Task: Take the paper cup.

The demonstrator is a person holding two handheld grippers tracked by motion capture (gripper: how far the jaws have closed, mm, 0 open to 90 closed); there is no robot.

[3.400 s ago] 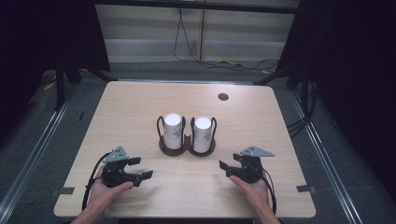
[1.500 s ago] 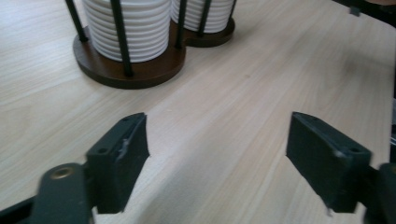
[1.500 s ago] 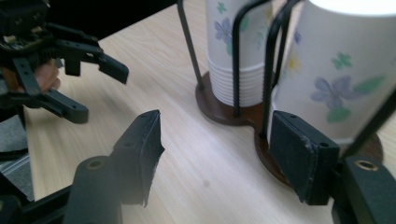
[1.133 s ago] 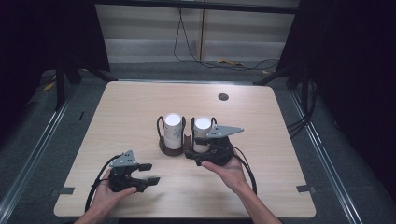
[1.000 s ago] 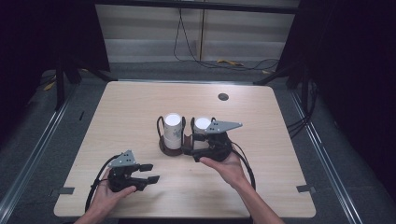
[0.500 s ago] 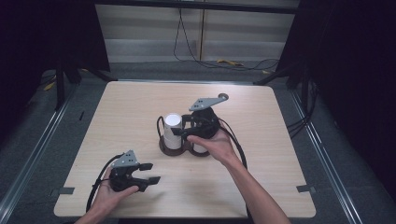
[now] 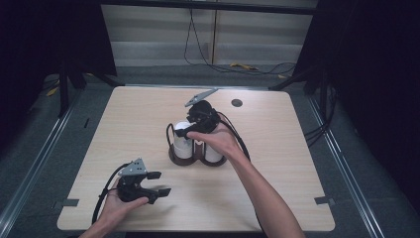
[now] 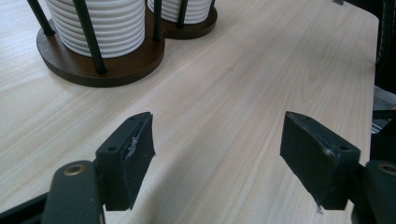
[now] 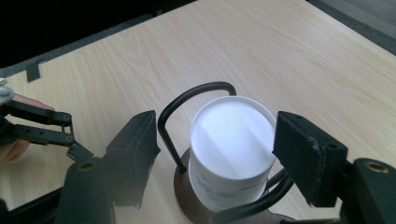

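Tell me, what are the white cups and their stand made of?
The white cups look like matte paper or plastic, ribbed on the sides; I can't tell which. The stand's base seems dark brown wood with a smooth finish, and its black rods look like bent metal wire.

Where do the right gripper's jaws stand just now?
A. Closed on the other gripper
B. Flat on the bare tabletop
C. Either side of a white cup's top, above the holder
C: in the right gripper view the right gripper has its jaws apart, flanking the white cup in the holder.

The high view looks down from afar; both tool views (close, low) share the cup stand (image 7: 195, 157).
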